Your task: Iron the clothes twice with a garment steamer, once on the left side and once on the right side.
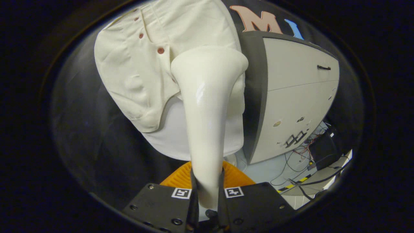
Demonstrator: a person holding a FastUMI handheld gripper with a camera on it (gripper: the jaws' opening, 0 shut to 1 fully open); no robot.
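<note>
A cream garment steamer (207,113) rises straight up from between my fingers, its wide head against the clothing. My gripper (207,189) is shut on the steamer's handle, one finger pressing each side. Beyond it hangs a cream shirt (145,64) with reddish-brown buttons down its placket, over a plain white garment (171,136) whose hem shows below. The steamer head lies right of the button line and hides that part of the cloth.
A white and grey cabinet (297,97) with a dark handle stands just right of the clothes. Loose wires and a black box (323,150) lie on the floor below it. An orange ribbed object (236,176) sits just ahead of my fingers.
</note>
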